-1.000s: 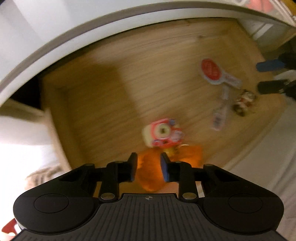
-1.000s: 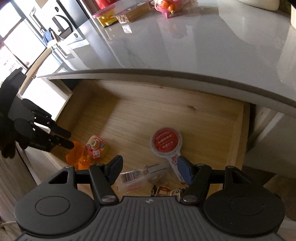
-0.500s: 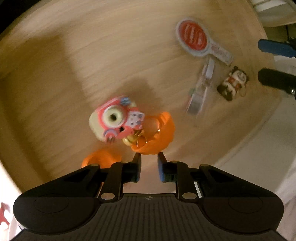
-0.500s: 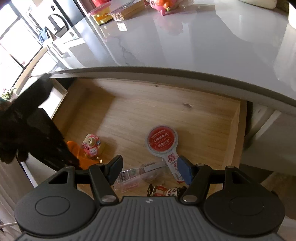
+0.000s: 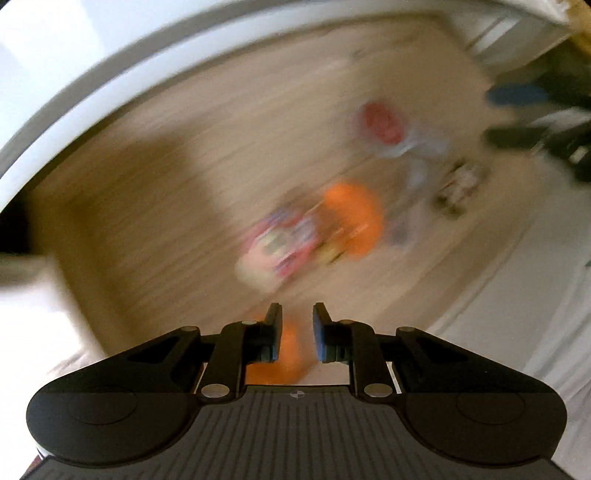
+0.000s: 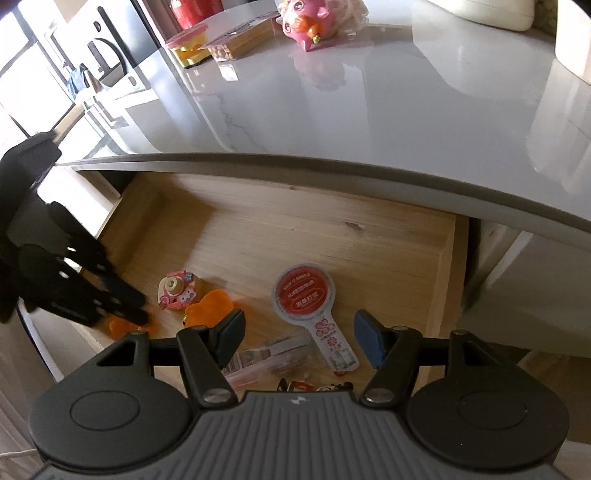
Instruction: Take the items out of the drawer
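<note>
**A:** Where do the task's items lie?

**B:** All rest on the floor of the open wooden drawer, below the edge of the grey surface. In the right wrist view, the pink toy camera sits at about 9 o'clock of the drawer floor, with an orange piece touching it at its 4 o'clock. The red round tag lies near the centre. A clear packet and a small figure lie at 6 o'clock, near the front edge, partly hidden by the gripper body.

**A:** And the grippers?

**B:** The right gripper hovers above the front of the drawer, its fingers spread wide, holding nothing. The left gripper has a narrow gap between its fingers; a second orange piece shows in that gap, against the left finger. The left wrist view is motion-blurred, so I cannot tell whether it is clamped. From the right wrist view, the left gripper's tips reach this piece at 8 o'clock.

**A:** Anything on the surface?

**B:** A pink pig toy at 12 o'clock.
</note>
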{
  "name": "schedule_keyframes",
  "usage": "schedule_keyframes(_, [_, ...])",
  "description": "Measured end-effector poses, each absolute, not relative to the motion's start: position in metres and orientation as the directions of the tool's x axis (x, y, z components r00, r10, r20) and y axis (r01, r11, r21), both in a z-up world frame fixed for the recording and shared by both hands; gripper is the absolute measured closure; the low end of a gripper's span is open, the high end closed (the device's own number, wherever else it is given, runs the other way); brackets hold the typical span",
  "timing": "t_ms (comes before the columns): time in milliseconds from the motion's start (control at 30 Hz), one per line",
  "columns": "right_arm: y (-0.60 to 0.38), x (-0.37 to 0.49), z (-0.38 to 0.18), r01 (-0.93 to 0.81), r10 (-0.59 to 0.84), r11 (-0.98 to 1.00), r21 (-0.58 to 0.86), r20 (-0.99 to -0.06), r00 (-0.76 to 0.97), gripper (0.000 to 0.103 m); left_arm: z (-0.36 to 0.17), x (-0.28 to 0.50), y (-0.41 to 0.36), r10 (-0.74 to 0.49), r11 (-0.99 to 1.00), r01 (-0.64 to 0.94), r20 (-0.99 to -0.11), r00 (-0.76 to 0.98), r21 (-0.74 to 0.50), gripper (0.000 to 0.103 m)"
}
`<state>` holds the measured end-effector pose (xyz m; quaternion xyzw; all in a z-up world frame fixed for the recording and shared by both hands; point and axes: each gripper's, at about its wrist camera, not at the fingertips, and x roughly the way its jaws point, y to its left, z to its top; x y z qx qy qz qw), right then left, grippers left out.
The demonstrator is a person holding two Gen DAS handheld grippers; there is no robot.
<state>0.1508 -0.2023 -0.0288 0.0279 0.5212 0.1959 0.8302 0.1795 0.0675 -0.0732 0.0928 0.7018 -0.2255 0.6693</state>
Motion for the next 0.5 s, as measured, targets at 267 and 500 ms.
schedule_keyframes(267, [-0.198, 0.149, -0.026, -0.313, 0.346, 0.921, 0.232, -0.855, 0.387, 0.037, -0.088, 0.181, 0.091, -0.089, 0.885, 0.444, -0.988, -0.128, -0.137, 0.083])
schedule_keyframes(500, [-0.198, 0.15, -0.026, -0.307, 0.344, 0.923, 0.233, -0.856, 0.385, 0.037, -0.105, 0.196, 0.062, -0.035, 0.815, 0.572, -0.993, -0.111, -0.092, 0.084])
